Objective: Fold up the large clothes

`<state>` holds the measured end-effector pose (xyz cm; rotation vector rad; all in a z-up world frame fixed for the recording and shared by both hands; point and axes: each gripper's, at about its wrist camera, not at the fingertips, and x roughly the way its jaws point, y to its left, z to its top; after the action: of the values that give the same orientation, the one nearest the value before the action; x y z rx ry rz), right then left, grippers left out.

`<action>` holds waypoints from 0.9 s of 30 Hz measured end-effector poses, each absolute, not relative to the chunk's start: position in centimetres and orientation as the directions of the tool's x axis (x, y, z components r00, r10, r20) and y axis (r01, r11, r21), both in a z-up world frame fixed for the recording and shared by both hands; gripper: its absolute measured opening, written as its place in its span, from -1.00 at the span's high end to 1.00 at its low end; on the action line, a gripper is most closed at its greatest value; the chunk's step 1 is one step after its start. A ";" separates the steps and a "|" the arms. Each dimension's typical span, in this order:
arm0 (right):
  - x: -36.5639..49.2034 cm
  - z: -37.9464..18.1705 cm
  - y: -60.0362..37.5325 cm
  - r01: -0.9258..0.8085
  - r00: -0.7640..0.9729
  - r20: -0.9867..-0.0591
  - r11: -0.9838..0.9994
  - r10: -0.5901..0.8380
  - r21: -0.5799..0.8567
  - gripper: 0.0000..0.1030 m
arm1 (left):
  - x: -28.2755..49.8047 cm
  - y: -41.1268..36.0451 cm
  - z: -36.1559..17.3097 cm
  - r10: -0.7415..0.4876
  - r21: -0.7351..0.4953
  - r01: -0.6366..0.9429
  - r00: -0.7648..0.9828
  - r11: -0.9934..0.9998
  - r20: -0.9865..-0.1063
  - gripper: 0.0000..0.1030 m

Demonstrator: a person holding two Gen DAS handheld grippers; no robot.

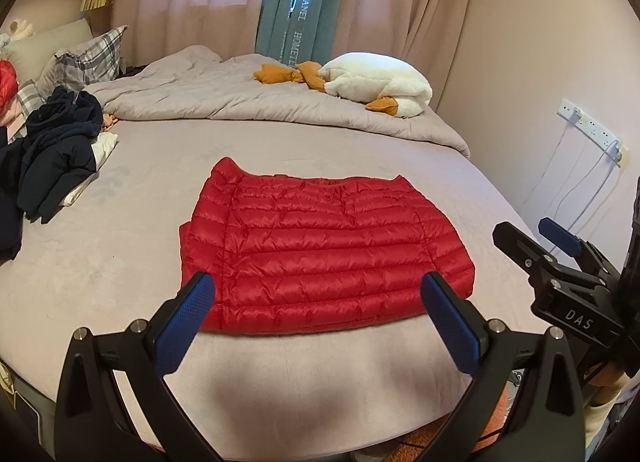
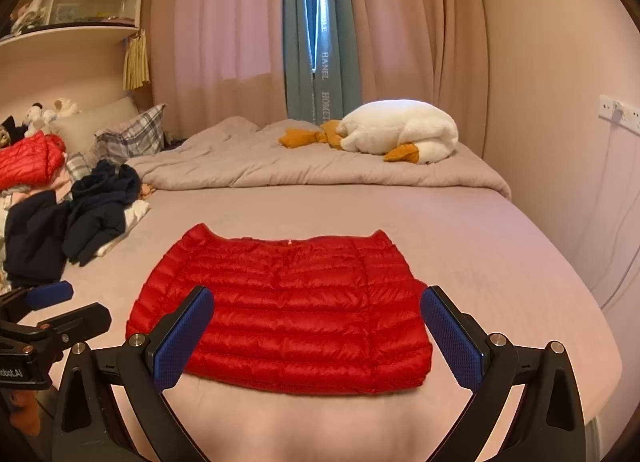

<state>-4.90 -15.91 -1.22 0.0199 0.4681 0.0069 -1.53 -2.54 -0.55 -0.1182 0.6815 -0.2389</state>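
Note:
A red quilted down jacket (image 1: 324, 254) lies folded into a flat rectangle on the pale pink bed sheet (image 1: 120, 262); it also shows in the right wrist view (image 2: 288, 310). My left gripper (image 1: 316, 294) is open and empty, held above the jacket's near edge. My right gripper (image 2: 318, 306) is open and empty, also above the jacket's near edge. The right gripper shows at the right of the left wrist view (image 1: 536, 238). The left gripper shows at the lower left of the right wrist view (image 2: 68, 302).
A pile of dark navy clothes (image 2: 72, 217) lies at the bed's left, with another red jacket (image 2: 32, 159) behind it. A grey duvet (image 2: 304, 161) and a white plush goose (image 2: 400, 129) lie at the far end. Plaid pillows (image 2: 132, 133), curtains and a shelf stand behind.

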 end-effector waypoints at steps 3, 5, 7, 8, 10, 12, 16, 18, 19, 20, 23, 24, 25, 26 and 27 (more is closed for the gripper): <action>-4.9 -1.3 -15.8 -0.004 0.892 -0.451 1.000 0.013 0.021 -0.98 | -1.4 -2.5 -0.6 -0.264 -0.197 0.180 0.745 0.964 -0.613 -0.99; -4.9 -1.3 -15.7 -0.001 0.890 -0.456 1.000 0.010 0.019 -0.98 | -1.4 -2.5 -0.6 -0.263 -0.196 0.180 0.745 0.964 -0.613 -0.99; -4.8 -1.4 -15.8 0.005 0.888 -0.460 1.000 0.005 0.019 -0.98 | -1.4 -2.5 -0.6 -0.259 -0.192 0.178 0.747 0.965 -0.612 -0.99; -4.7 -1.5 -15.8 0.006 0.887 -0.461 1.000 0.003 0.020 -0.98 | -1.4 -2.4 -0.7 -0.258 -0.193 0.176 0.748 0.965 -0.612 -0.99; -4.7 -1.6 -15.8 0.011 0.885 -0.465 1.000 -0.001 0.019 -0.98 | -1.4 -2.4 -0.7 -0.259 -0.195 0.174 0.748 0.965 -0.611 -0.99; -4.6 -1.6 -15.8 0.012 0.884 -0.468 1.000 -0.002 0.019 -0.98 | -1.4 -2.3 -0.8 -0.258 -0.198 0.171 0.747 0.965 -0.613 -0.99; -4.6 -1.6 -15.7 0.012 0.882 -0.472 1.000 -0.004 0.014 -0.98 | -1.3 -2.1 -0.9 -0.257 -0.202 0.167 0.748 0.965 -0.611 -0.99; -4.6 -1.7 -15.6 0.011 0.881 -0.473 1.000 -0.004 0.012 -0.98 | -1.2 -2.1 -0.9 -0.255 -0.200 0.166 0.750 0.966 -0.610 -0.99; -4.6 -1.7 -15.6 0.011 0.881 -0.473 1.000 -0.004 0.012 -0.98 | -1.2 -2.1 -0.9 -0.253 -0.197 0.165 0.750 0.966 -0.611 -0.99; -4.6 -1.7 -15.6 0.011 0.881 -0.473 1.000 -0.004 0.012 -0.98 | -1.1 -2.1 -1.0 -0.246 -0.191 0.161 0.752 0.968 -0.611 -0.99; -4.4 -1.7 -15.5 0.006 0.879 -0.476 1.000 0.000 0.012 -0.98 | -1.1 -2.0 -1.1 -0.233 -0.182 0.152 0.757 0.971 -0.611 -0.99; -4.4 -1.7 -15.6 0.006 0.879 -0.478 1.000 0.000 0.012 -0.98 | -1.1 -2.0 -1.1 -0.234 -0.183 0.153 0.756 0.971 -0.612 -0.99; -4.3 -1.7 -15.5 0.008 0.878 -0.479 1.000 -0.002 0.011 -0.98 | -1.1 -2.0 -1.1 -0.235 -0.184 0.154 0.755 0.971 -0.612 -0.99; -4.3 -1.9 -15.5 0.008 0.877 -0.480 1.000 -0.002 0.010 -0.98 | -1.1 -2.0 -1.1 -0.237 -0.185 0.154 0.754 0.971 -0.613 -0.99; -4.2 -1.9 -15.5 0.007 0.876 -0.482 1.000 -0.002 0.009 -0.98 | -1.1 -2.0 -1.2 -0.237 -0.185 0.155 0.753 0.970 -0.614 -0.99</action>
<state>-4.21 -15.53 -1.88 0.0105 0.5027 -0.0043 -1.05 -1.98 -1.16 -0.1251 0.6856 -0.2150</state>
